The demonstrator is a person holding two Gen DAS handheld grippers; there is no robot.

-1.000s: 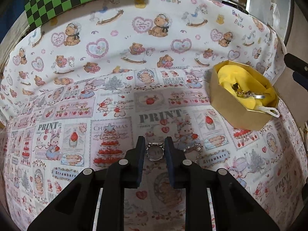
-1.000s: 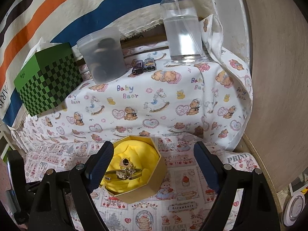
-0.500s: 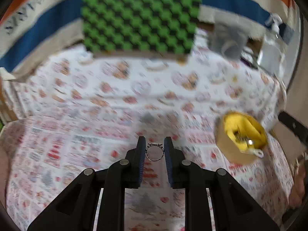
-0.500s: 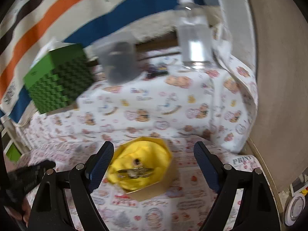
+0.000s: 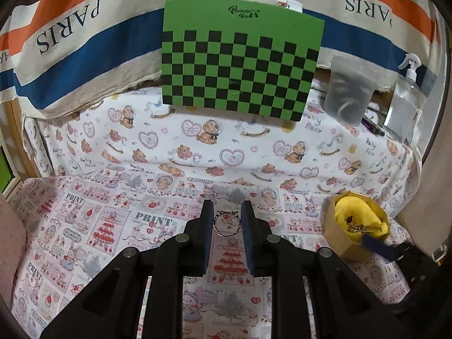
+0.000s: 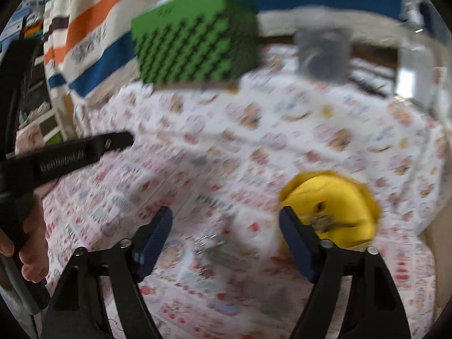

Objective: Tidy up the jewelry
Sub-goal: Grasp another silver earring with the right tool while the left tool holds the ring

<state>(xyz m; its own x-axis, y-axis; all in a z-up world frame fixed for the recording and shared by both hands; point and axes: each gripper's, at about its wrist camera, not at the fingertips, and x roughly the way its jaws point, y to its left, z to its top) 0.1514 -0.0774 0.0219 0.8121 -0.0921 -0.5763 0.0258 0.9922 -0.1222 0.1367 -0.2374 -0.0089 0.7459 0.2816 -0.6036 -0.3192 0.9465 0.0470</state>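
Note:
My left gripper (image 5: 226, 221) is shut on a small silver ring (image 5: 226, 223) and holds it above the printed cloth. An octagonal cardboard box (image 5: 354, 226) lined with yellow cloth stands at the right, with gold and silver jewelry inside. My right gripper (image 6: 226, 233) is open and empty above the cloth. A blurred silver piece (image 6: 207, 243) lies on the cloth between its fingers. The box (image 6: 334, 212) sits just behind its right finger. The left gripper's arm (image 6: 70, 155) shows at the left of the right wrist view.
A green and black checkered box (image 5: 240, 59) stands at the back on a raised ledge. A frosted plastic cup (image 5: 349, 93) and a clear spray bottle (image 5: 405, 104) stand at the back right. A striped cloth hangs behind. The right wrist view is motion-blurred.
My left gripper has lifted the ring off the cloth and pulled back. My right gripper has swung left, so the box now sits at its right and a silver piece lies between its fingers.

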